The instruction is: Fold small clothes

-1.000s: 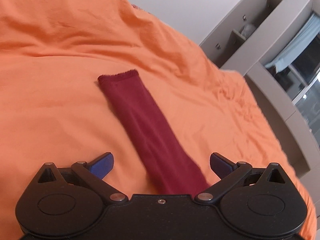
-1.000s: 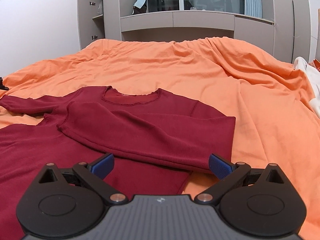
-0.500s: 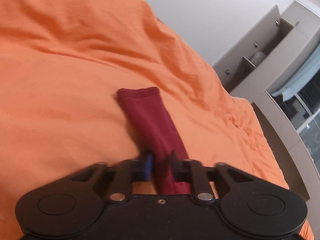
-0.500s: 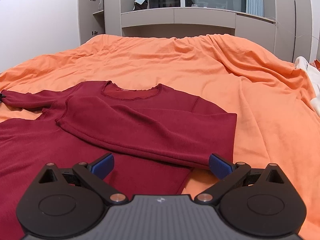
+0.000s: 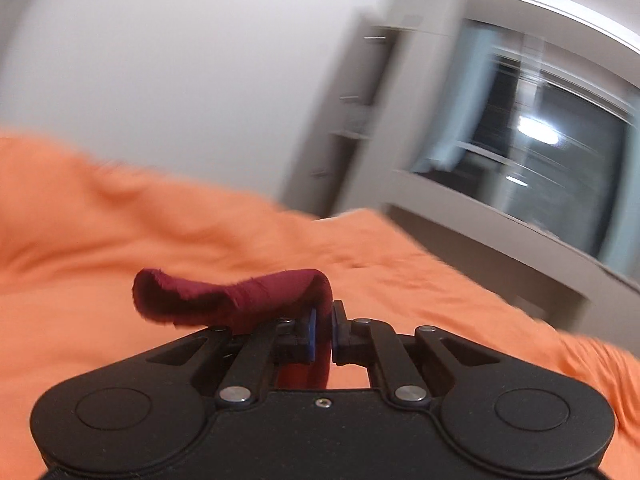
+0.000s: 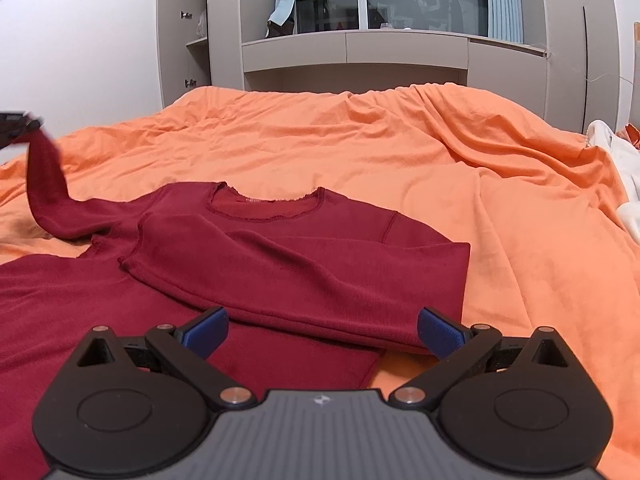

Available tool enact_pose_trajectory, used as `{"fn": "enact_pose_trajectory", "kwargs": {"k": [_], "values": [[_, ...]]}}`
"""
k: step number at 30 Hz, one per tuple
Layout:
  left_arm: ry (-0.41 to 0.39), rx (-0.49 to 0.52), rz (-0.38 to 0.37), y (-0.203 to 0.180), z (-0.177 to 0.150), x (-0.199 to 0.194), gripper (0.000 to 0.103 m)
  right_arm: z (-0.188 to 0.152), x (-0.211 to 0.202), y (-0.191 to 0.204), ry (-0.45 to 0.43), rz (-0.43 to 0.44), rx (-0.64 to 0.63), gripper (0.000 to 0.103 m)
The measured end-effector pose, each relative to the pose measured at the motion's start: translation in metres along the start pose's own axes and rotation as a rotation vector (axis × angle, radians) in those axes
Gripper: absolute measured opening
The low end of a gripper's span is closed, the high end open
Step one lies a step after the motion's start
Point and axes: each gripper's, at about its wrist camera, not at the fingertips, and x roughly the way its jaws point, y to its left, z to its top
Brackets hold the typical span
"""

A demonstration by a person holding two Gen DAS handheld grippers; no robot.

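At far left, the left gripper (image 5: 323, 330) pinches the dark red sleeve (image 6: 46, 184) of a long-sleeved shirt (image 6: 280, 264), raising it off the orange bedspread (image 6: 400, 148); in its own motion-blurred view the cuff (image 5: 168, 300) appears to flop over to the left of the closed fingers. The shirt lies across the middle of the bed, its other sleeve folded over the chest. In the foreground the right gripper (image 6: 322, 330) hovers over the shirt's lower edge, blue pads (image 6: 438, 330) spread wide, gripping nothing. A white cloth (image 6: 618, 160) lies at far right.
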Motion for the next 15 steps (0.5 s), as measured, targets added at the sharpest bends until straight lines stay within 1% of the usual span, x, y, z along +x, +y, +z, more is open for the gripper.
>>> {"fn": "enact_pose_trajectory", "kwargs": {"k": [1,3,6,8,10,11,13,15], "values": [[-0.005,0.049,-0.047,-0.019,0.001,-0.004,0.006,0.000,-0.001,0.000,-0.002,0.001,0.002,0.103],[0.001,0.136,-0.174,-0.060,-0.001,-0.014,0.007,0.001,-0.002,-0.001,-0.007,0.001,0.007,0.103],[0.038,0.239,-0.352,-0.115,-0.016,-0.032,0.007,0.002,-0.004,-0.003,-0.014,-0.007,0.017,0.103],[0.079,0.324,-0.464,-0.151,-0.032,-0.045,0.007,0.003,-0.006,-0.005,-0.019,-0.021,0.027,0.103],[0.130,0.416,-0.572,-0.182,-0.054,-0.056,0.007,0.004,-0.008,-0.008,-0.026,-0.031,0.040,0.103],[0.169,0.472,-0.628,-0.199,-0.068,-0.062,0.007,0.004,-0.008,-0.009,-0.029,-0.036,0.048,0.103],[0.246,0.566,-0.710,-0.222,-0.094,-0.070,0.007,0.005,-0.009,-0.013,-0.035,-0.044,0.067,0.103],[0.328,0.643,-0.778,-0.237,-0.120,-0.075,0.007,0.006,-0.010,-0.016,-0.038,-0.050,0.085,0.103]]}}
